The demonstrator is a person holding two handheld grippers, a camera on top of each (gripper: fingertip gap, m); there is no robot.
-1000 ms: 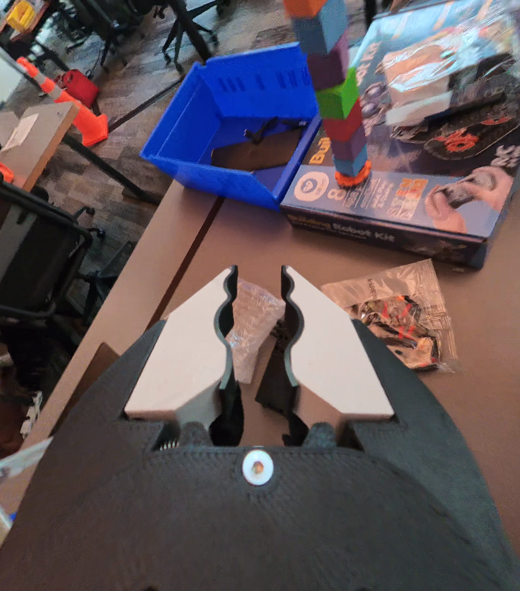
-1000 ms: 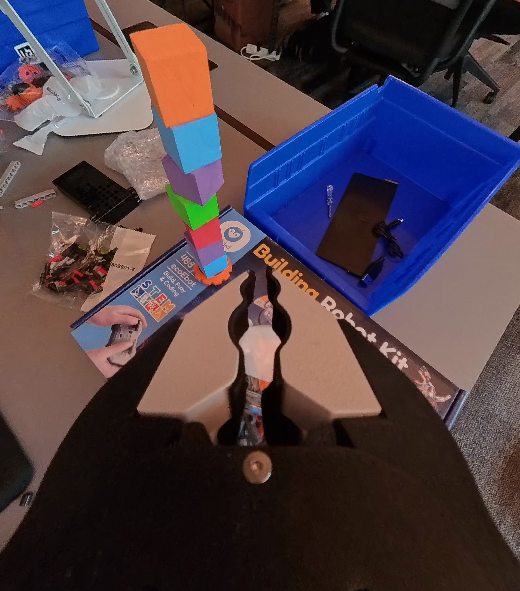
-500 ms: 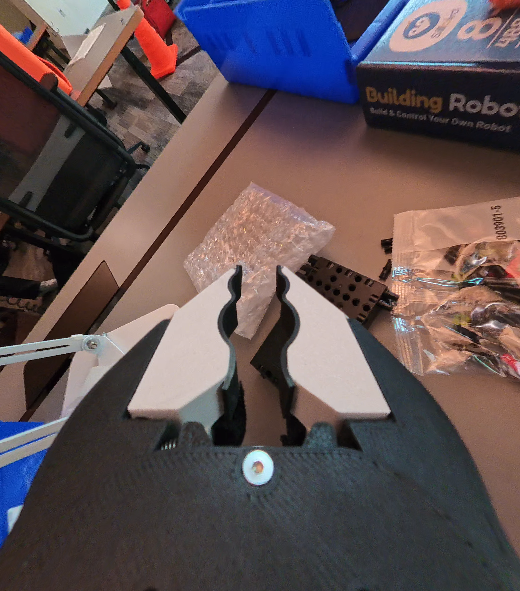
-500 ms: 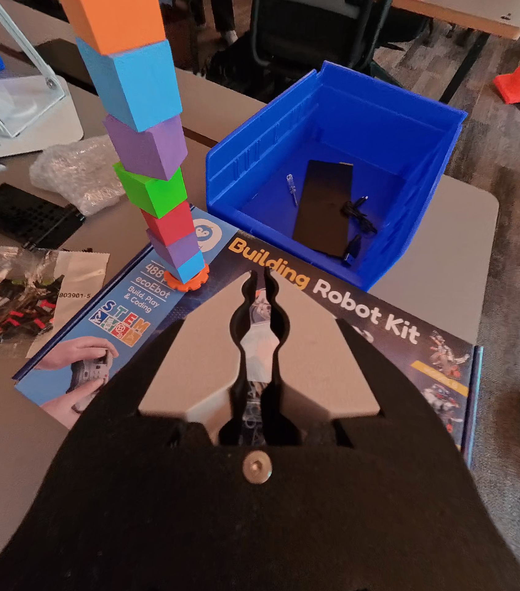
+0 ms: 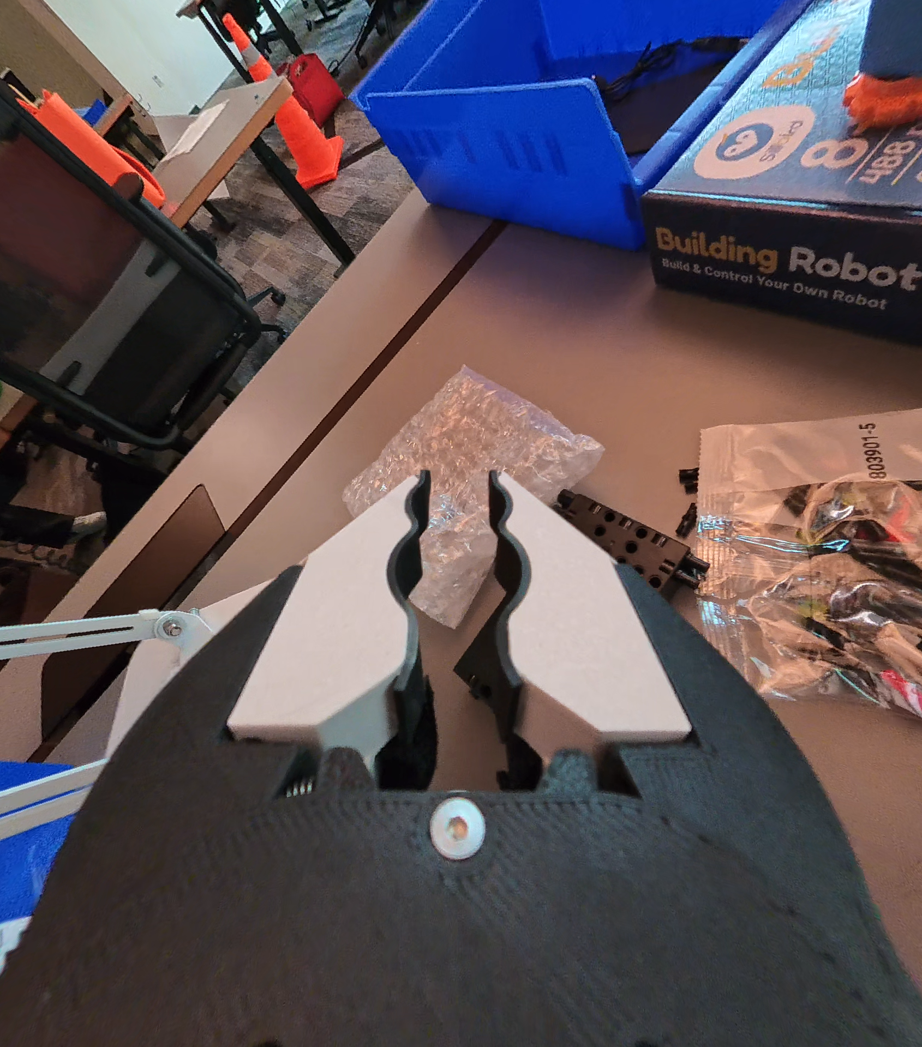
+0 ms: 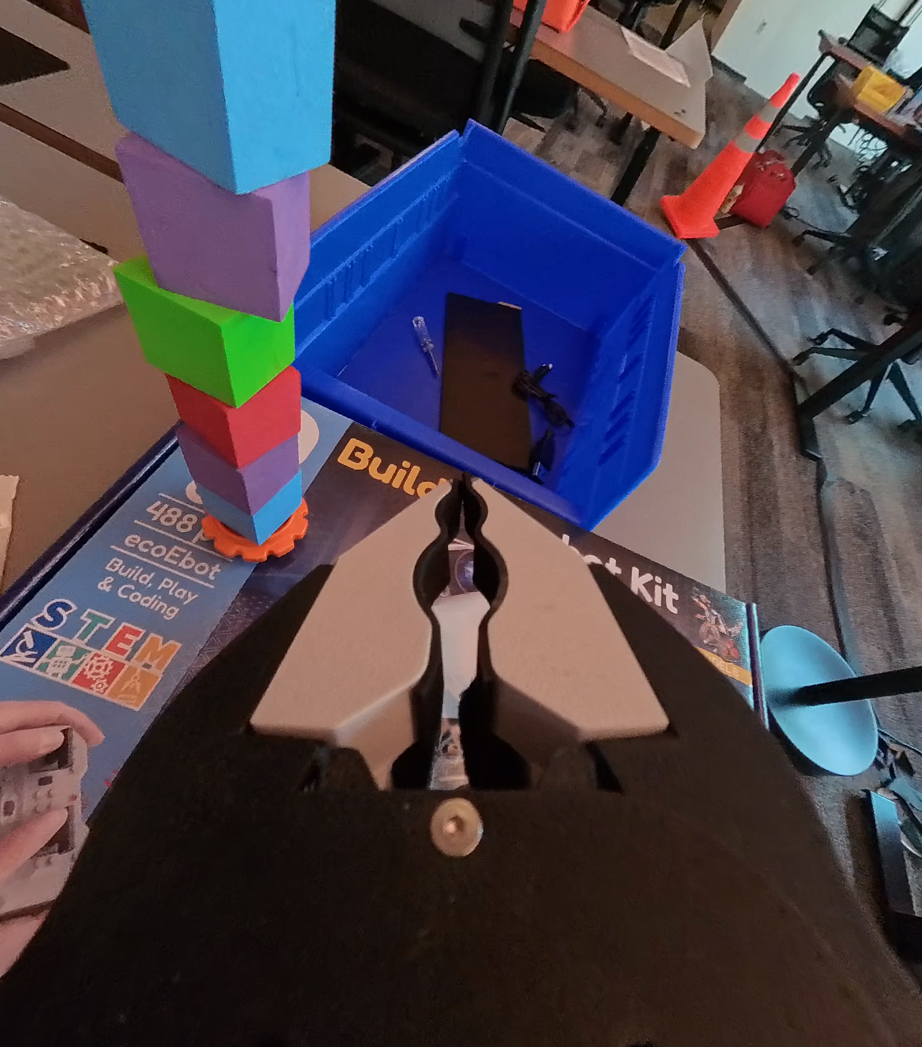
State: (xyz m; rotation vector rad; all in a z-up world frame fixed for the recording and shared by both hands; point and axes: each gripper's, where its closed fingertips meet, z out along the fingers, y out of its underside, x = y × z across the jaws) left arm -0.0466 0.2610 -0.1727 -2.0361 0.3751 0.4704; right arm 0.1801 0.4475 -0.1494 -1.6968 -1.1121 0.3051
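Left tool (image 5: 454, 481): jaws apart w/ a clear gap, nothing between them, hovering over the grey-brown tabletop (image 5: 589, 362). Far left of that view, white slotted metal arms (image 5: 50, 631) cross over a blue surface at the bottom corner. Straight ahead of the tips lies a crumpled bubble-wrap piece (image 5: 470, 447); the gap between the tips frames it, can't tell if touching. Just right of the wrap, a black perforated plate (image 5: 629, 538) lies flat, partly hidden behind the right finger. Further right, a clear bag of small black/red parts (image 5: 855, 572) w/ a few loose black pins beside it. Back of the tabletop: blue bin (image 5: 504, 147) on the left, dark printed kit box (image 5: 810, 249) right of it, touching or nearly so.

Right tool (image 6: 463, 488): tips together or nearly so at the front, only the wavy cut-outs open behind; holds nothing, hangs over the kit box (image 6: 175, 578) lid. Left of it, on the lid, a block tower (image 6: 220, 294) stands on an orange gear disc (image 6: 254, 538): blue, purple, red, green, purple, light blue going up, top out of frame, stack a bit crooked. Ahead and right, the blue bin (image 6: 634, 362) holds a black flat panel (image 6: 484, 379), a small clear-handled screwdriver (image 6: 426, 343) and a black cable (image 6: 544, 396). Beyond on the floor, an orange cone (image 6: 725, 164); lower right, a light blue round base (image 6: 821, 702).
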